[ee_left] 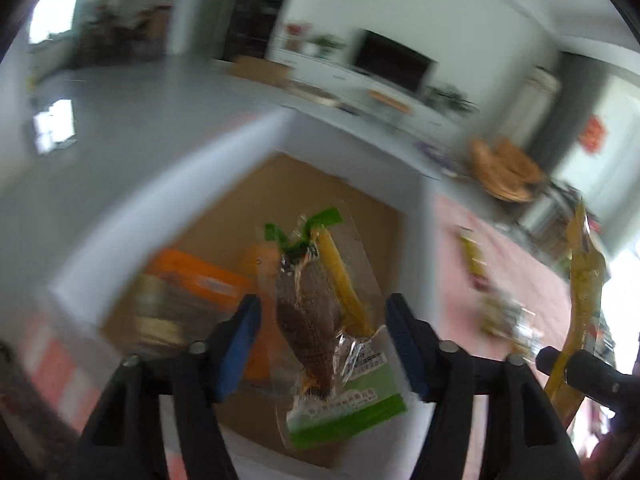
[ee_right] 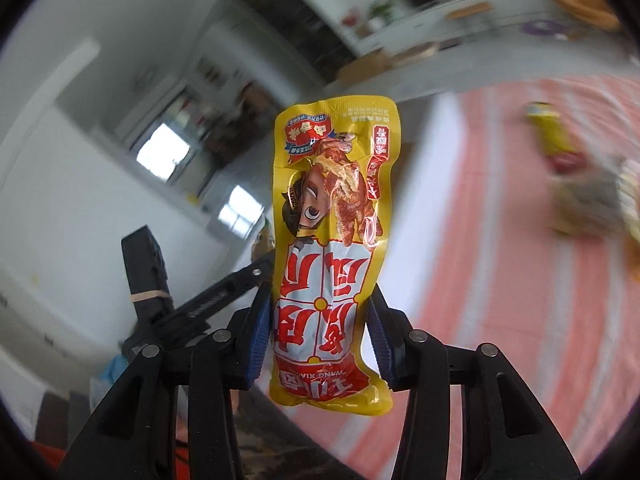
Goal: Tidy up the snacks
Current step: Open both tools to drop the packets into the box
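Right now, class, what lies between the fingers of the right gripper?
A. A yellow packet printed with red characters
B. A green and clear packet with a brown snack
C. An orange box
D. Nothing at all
A: in the right wrist view the yellow packet stands upright between the blue pads of the right gripper.

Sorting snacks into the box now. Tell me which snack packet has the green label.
The clear packet between the left claw's fingers, over the cardboard box: brown snack, green label. The right claw's packet is yellow and red.
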The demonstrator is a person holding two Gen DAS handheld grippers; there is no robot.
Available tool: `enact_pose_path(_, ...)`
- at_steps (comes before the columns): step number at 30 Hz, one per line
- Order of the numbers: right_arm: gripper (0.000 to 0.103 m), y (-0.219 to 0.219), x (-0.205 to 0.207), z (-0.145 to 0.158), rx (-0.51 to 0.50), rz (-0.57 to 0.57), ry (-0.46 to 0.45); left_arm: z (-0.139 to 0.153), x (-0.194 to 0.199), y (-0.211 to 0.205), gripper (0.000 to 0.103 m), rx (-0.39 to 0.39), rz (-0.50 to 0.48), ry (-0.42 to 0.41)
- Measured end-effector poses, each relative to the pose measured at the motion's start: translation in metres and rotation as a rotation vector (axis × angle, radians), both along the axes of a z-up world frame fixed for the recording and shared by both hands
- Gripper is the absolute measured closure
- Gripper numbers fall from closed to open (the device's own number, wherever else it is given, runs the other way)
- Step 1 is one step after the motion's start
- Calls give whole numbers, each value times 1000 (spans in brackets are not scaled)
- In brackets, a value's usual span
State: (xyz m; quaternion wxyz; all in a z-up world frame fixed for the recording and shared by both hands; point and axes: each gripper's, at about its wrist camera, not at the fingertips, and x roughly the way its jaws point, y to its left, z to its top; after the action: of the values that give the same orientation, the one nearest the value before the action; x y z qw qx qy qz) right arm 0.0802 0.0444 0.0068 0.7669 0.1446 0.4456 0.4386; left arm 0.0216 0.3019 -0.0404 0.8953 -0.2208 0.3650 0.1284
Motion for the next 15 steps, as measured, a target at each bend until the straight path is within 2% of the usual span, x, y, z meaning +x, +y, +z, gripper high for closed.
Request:
enact_pose_path(1,47,19,4,-3,-12,22,1,-4,-1,10,24,16,29,18)
enact_pose_path(2,39,41,9,-8,-27,48,11,-8,0,18,19,25,50,33)
enact_pose_path(4,38,65,16,-18,-67,65,32,-12,-6,27,19,40,84,47)
enact_pose_path(8,36,51,17,-23,-91,10,-26,-13,-13,14,19,56,66,29)
enact_pose_path(10,33,21,15,-29,-145,-49,-90,-13,-10,-12,19,64,-16,13)
enact_pose_path(13,33,-38,11,-55,-312,-195,-186,-7,-7,-65,18,47,-179,-18)
enact_pose_path(15,33,-82,9,-82,-455,-319,-219,-10,3,-116,10,24,-330,-34)
